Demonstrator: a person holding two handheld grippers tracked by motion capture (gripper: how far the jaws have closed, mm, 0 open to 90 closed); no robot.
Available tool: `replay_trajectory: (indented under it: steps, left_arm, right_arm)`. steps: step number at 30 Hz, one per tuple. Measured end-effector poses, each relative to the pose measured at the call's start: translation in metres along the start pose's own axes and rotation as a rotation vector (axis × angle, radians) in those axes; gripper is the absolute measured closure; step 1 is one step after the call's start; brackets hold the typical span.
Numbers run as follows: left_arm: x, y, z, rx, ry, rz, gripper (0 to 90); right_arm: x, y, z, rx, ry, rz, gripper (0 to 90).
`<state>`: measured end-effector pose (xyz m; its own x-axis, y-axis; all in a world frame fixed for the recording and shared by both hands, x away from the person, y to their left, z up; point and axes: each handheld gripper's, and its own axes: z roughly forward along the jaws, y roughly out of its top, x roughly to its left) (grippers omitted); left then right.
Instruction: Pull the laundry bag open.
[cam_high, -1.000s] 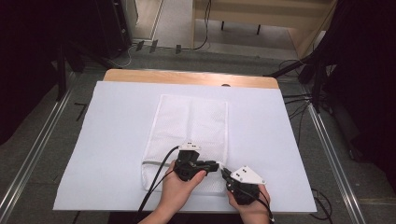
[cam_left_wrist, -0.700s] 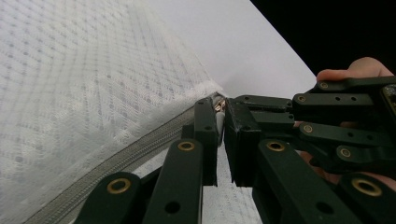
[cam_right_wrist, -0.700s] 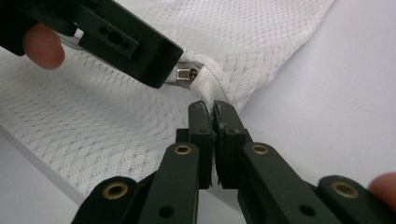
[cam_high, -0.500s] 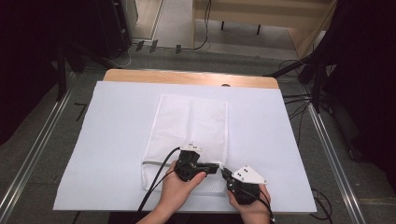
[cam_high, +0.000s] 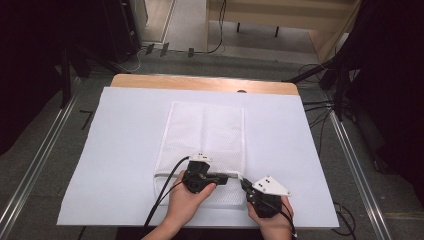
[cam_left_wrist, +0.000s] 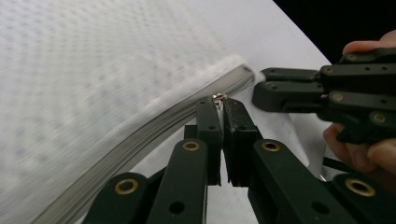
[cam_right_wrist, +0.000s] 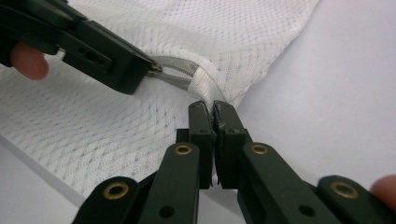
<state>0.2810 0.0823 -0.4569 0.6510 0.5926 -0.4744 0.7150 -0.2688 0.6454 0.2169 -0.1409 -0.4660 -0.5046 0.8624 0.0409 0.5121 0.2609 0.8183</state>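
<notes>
High view: white mesh laundry bag (cam_high: 206, 135) flat on table centre. Left gripper (cam_left_wrist: 222, 103) jaws, just closing, pinch metal zipper pull (cam_left_wrist: 218, 97). Right gripper (cam_right_wrist: 211, 107), at 4 o'clock of left, clamps bag's corner.

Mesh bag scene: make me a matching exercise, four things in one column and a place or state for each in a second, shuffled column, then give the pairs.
Things:
1. mesh bag
2. zipper pull
3. left gripper
4. right gripper

Places or states:
A. shut on the bag's fabric at the end of the zipper
B. small metal piece pinched between black jaws
C. lies flat on the white sheet
D. shut on the zipper pull

Pairs: 1-C, 2-B, 3-D, 4-A
</notes>
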Motion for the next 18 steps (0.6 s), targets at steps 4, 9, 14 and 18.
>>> replay_trajectory:
  steps: [4,9,14,18]
  left_arm:
    - [0.008,-0.004,-0.01,-0.012,-0.002,-0.009,86.8]
    - [0.018,-0.012,-0.023,-0.029,0.028,-0.014,87.2]
    - [0.031,-0.021,-0.04,-0.037,0.052,-0.016,87.3]
    - [0.038,-0.027,-0.051,-0.041,0.072,-0.018,87.3]
  right_arm:
    - [-0.002,0.0,-0.001,-0.003,-0.003,0.006,88.8]
    - [-0.003,0.0,-0.001,0.0,-0.008,0.006,88.8]
    - [-0.004,0.0,0.0,0.003,-0.013,0.009,88.8]
    - [-0.004,0.0,0.0,0.006,-0.018,0.003,88.8]
